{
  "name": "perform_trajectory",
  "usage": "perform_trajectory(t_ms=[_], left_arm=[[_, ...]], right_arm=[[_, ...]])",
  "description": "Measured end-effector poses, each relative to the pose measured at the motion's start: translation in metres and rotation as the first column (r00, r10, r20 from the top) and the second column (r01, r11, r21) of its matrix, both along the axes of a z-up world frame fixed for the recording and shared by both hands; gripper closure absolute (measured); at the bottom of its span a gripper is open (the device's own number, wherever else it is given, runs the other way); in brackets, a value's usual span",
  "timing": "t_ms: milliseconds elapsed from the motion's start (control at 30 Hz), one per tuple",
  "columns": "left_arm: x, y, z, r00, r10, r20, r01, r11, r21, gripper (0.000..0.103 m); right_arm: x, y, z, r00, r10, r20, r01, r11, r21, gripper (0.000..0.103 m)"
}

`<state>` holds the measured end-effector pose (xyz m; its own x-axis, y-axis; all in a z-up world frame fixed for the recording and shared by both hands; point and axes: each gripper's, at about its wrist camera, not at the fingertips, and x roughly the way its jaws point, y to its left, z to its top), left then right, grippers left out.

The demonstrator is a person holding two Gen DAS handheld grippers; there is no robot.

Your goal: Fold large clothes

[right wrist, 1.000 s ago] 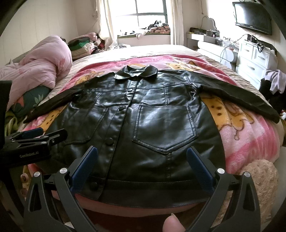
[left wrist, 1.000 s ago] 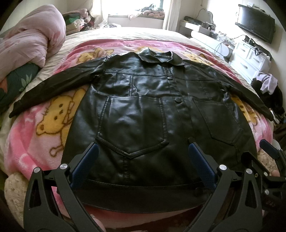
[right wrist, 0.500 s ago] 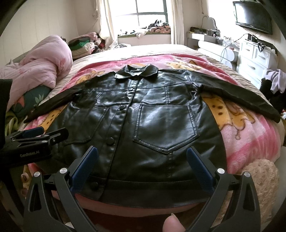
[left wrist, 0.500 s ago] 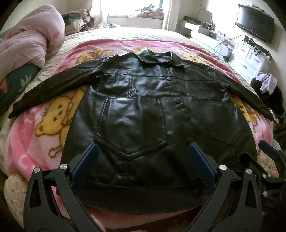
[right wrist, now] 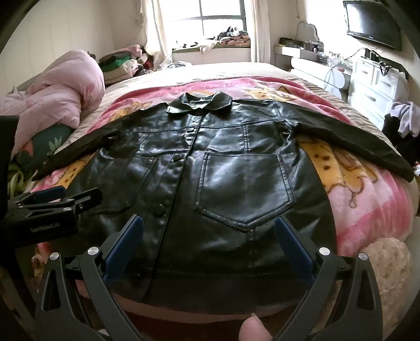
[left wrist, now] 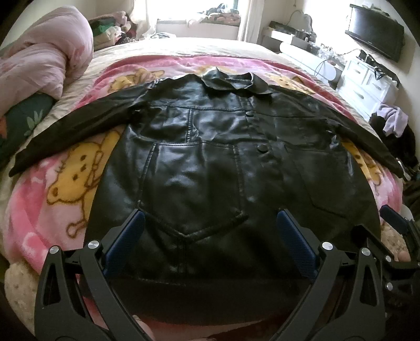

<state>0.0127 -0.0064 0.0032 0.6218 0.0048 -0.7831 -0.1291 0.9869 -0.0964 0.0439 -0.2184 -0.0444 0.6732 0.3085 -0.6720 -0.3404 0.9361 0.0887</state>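
A black leather jacket (left wrist: 210, 162) lies flat, front up and buttoned, on a pink cartoon blanket (left wrist: 65, 188), collar far from me, both sleeves spread out sideways. It also shows in the right wrist view (right wrist: 236, 183). My left gripper (left wrist: 210, 223) is open and empty, hovering over the jacket's lower left pocket near the hem. My right gripper (right wrist: 208, 228) is open and empty over the lower right pocket near the hem. The left gripper also shows at the left of the right wrist view (right wrist: 52, 199), and the right gripper at the right edge of the left wrist view (left wrist: 393, 223).
A pink duvet (right wrist: 60, 97) is bunched at the bed's left. White drawers (right wrist: 378, 86) and a wall television (right wrist: 372, 23) stand at the right. Dark and lilac clothes (right wrist: 404, 123) hang by the bed's right side. A cream fluffy cushion (right wrist: 388, 267) sits at the near right corner.
Both grippers have stayed open and almost still over the hem. The views have shifted only very slightly.
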Motion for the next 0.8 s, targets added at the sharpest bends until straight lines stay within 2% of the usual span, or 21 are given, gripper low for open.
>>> perform_trajectory(t_ms=[300, 400, 567, 700, 800], left_arm=[[0.025, 0.012, 0.000, 1.000, 0.012, 0.003, -0.012, 1.000, -0.010, 0.009], [0.036, 0.016, 0.004, 1.000, 0.025, 0.013, -0.025, 1.000, -0.001, 0.009], [0.054, 0.023, 0.011, 0.999, 0.034, 0.022, -0.034, 0.999, 0.002, 0.009], [0.068, 0.028, 0.016, 0.999, 0.042, 0.020, -0.042, 0.999, -0.012, 0.009], [0.081, 0.032, 0.019, 0.999, 0.048, 0.022, -0.047, 0.999, -0.022, 0.009]], right_arm=[[0.029, 0.006, 0.012, 1.000, 0.011, 0.004, -0.011, 1.000, -0.003, 0.004], [0.046, 0.008, 0.020, 1.000, 0.022, -0.007, -0.022, 0.999, 0.023, 0.004], [0.067, 0.014, 0.033, 1.000, 0.011, 0.029, -0.011, 1.000, -0.004, 0.004], [0.089, 0.013, 0.039, 1.000, 0.012, -0.005, -0.012, 0.999, 0.033, 0.004], [0.105, 0.012, 0.042, 1.000, -0.009, -0.009, 0.009, 1.000, 0.015, 0.004]])
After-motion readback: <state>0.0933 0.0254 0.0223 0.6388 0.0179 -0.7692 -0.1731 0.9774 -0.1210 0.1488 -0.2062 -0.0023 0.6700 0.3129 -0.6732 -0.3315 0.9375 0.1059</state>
